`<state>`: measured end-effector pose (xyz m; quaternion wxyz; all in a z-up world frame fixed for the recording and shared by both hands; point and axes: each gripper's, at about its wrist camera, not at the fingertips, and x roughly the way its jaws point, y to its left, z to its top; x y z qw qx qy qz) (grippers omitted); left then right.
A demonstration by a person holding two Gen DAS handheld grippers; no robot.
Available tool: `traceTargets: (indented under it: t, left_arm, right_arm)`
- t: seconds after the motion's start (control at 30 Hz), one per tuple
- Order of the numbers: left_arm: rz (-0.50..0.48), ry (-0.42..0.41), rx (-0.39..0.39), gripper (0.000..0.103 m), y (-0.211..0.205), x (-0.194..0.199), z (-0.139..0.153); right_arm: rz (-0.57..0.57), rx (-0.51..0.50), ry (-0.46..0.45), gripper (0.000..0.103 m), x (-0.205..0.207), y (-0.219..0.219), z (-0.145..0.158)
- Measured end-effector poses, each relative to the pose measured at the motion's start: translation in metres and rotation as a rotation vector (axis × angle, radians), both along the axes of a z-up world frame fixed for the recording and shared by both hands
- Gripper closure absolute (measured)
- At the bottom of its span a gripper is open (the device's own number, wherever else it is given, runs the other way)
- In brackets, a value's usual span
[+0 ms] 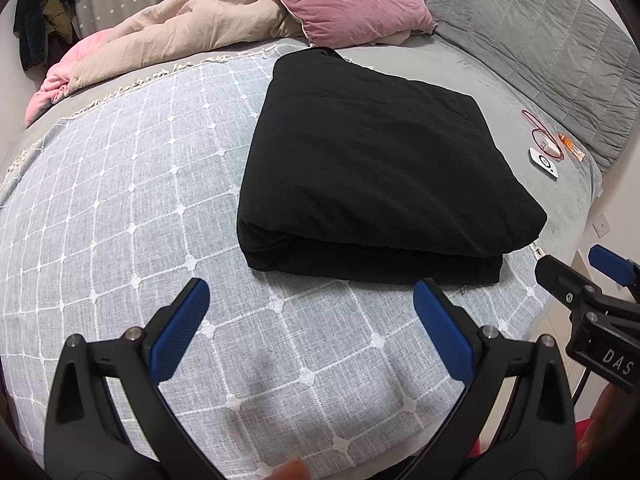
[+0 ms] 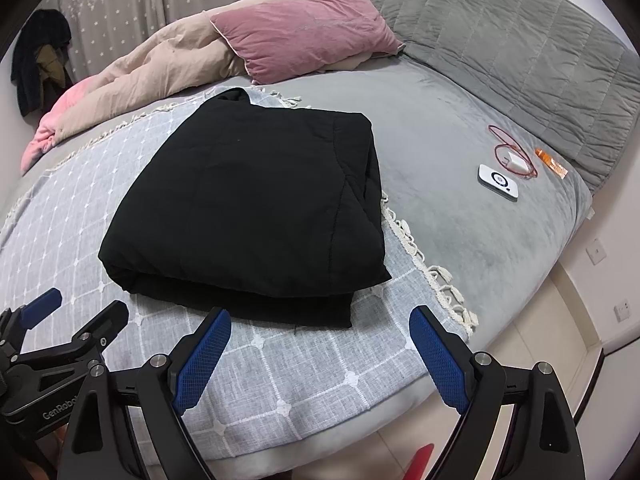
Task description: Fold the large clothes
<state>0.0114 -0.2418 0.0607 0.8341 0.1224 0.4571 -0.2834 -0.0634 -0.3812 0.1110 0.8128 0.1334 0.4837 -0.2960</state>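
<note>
i have both tools hanging over the near edge of the bed (image 1: 460,80), tilted steeply down toward it. my left hand-held gripper (image 1: 310,316) stands wide, blue pads far apart with only the checked throw (image 1: 140,200) between them. my right hand-held gripper (image 2: 320,344) is just as wide and grips nothing; it sits near the throw's fringed edge, with pale floor (image 2: 520,340) below its right finger. each tool shows partly in the other's view, cut off at the frame's side.

a fingertip (image 1: 294,468) pokes into the bottom of the left view, the rest of that hand out of frame. a red shape (image 2: 420,462) at the bottom of the right view is too cropped for me to name.

the black garment (image 2: 248,208) lies folded into a thick, roughly square bundle on the throw, just beyond both sets of fingers and touching neither. its layered fold edge faces me, and a bit of it sticks out at the far corner. beyond it lie a pink pillow (image 2: 304,28) and a beige duvet (image 1: 192,28); off to the right, on the grey sheet, a white device (image 2: 498,182) with a red cable (image 2: 508,148).
</note>
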Motion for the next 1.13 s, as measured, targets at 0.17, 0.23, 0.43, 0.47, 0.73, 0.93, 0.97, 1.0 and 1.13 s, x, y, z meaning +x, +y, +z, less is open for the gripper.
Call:
traceTargets:
  t: [0.17, 0.23, 0.43, 0.47, 0.73, 0.93, 0.97, 1.0, 1.13]
  left_arm:
    - [-0.003, -0.001, 0.000, 0.002, 0.0000, -0.0005, 0.0004]
    - [-0.001, -0.001, -0.001, 0.002, -0.0001, -0.0006, 0.0004]
    - [-0.005, -0.005, 0.003, 0.002, -0.0002, -0.0013, 0.0012]
    - [-0.006, -0.006, 0.004, 0.002, -0.0008, -0.0017, 0.0015]
    - [-0.009, -0.006, 0.009, 0.002, -0.0022, -0.0031, 0.0011]
    - [-0.014, 0.001, 0.006, 0.002, -0.0023, -0.0036, -0.0005]
    - [-0.016, 0.001, 0.005, 0.002, -0.0025, -0.0038, -0.0006]
    - [-0.017, -0.001, 0.004, 0.002, -0.0026, -0.0041, -0.0004]
    - [-0.027, -0.001, 0.003, 0.002, -0.0017, -0.0034, -0.0013]
  right_arm:
    - [0.002, 0.000, -0.002, 0.011, 0.0002, 0.0001, -0.0001]
    - [0.001, 0.000, -0.002, 0.011, 0.0001, 0.0001, -0.0001]
    - [-0.003, 0.001, -0.004, 0.011, -0.0003, -0.0004, 0.0001]
    - [-0.005, 0.001, -0.004, 0.011, -0.0007, -0.0007, 0.0003]
    - [-0.009, 0.003, -0.003, 0.011, -0.0019, -0.0023, -0.0001]
    - [-0.010, 0.003, -0.005, 0.011, -0.0022, -0.0023, -0.0001]
    - [-0.011, 0.004, -0.005, 0.011, -0.0021, -0.0025, -0.0003]
    - [-0.011, 0.004, -0.003, 0.011, -0.0021, -0.0025, -0.0004]
    - [-0.019, 0.004, -0.003, 0.011, -0.0038, -0.0028, -0.0016]
